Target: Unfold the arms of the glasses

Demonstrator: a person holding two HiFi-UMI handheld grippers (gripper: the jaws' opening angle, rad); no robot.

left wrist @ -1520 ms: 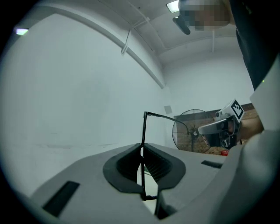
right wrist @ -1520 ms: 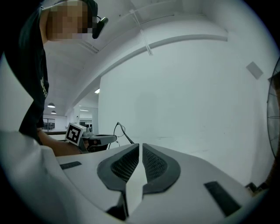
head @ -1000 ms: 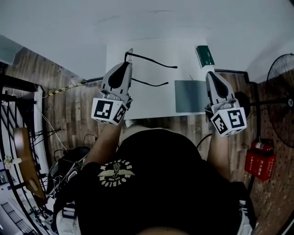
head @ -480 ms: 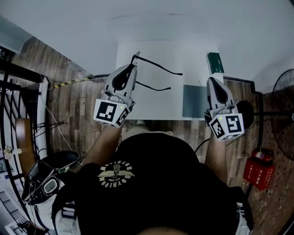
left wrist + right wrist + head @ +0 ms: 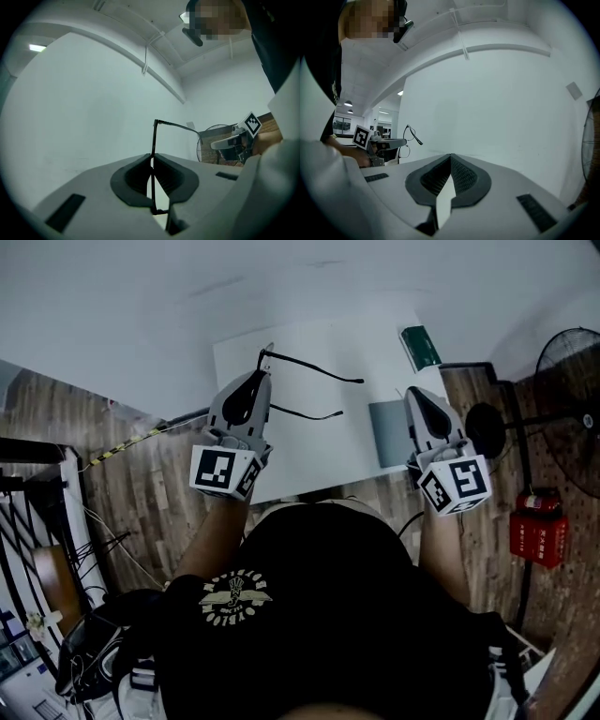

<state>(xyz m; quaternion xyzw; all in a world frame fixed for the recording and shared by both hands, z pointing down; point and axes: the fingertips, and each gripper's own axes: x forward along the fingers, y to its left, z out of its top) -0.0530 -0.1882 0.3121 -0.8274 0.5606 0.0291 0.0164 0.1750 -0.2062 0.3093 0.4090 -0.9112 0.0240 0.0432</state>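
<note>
Where wooden floor (image 5: pixel 141 493) meets the white table's (image 5: pixel 319 446) near edge, the right hand-held gripper (image 5: pixel 415 395) hovers closed, empty, by a grey mat (image 5: pixel 386 432); the left hand-held gripper (image 5: pixel 264 365) pinches the glasses (image 5: pixel 153 140) (arms spread) above the far left corner; white wall (image 5: pixel 141 315) beyond.

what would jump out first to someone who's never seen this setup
The eye lands first on the thin black glasses, pinched at the front by the left gripper over the white table, with both arms stretched out to the right. Next comes the right gripper, shut on nothing, by the grey mat at the table's right edge.
</note>
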